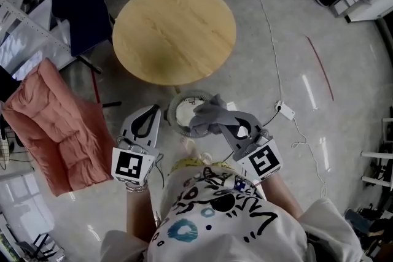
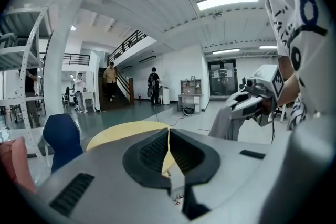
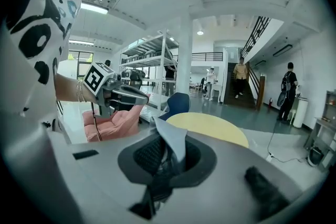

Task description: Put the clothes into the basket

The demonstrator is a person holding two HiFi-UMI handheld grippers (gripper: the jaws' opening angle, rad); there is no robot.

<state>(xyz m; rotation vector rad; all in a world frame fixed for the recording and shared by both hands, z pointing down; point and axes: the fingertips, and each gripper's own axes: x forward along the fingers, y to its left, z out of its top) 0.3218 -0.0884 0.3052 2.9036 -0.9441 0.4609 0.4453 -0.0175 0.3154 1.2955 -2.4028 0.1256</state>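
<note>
Grey garment (image 1: 210,113), clamped in our right gripper's (image 1: 225,124) fingers, hangs over the basket (image 1: 184,96) only the head view shows; left gripper's (image 1: 150,110) fingers closed, empty.

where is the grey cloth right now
In the head view, centre, the grey cloth hangs from the right hand-held gripper over the basket on the floor, beside the round wooden table.

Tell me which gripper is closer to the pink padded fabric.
Left. The left gripper sits just right of the pink padded fabric in the head view; the right gripper, shut on the grey garment, is farther off, across the basket.
</note>
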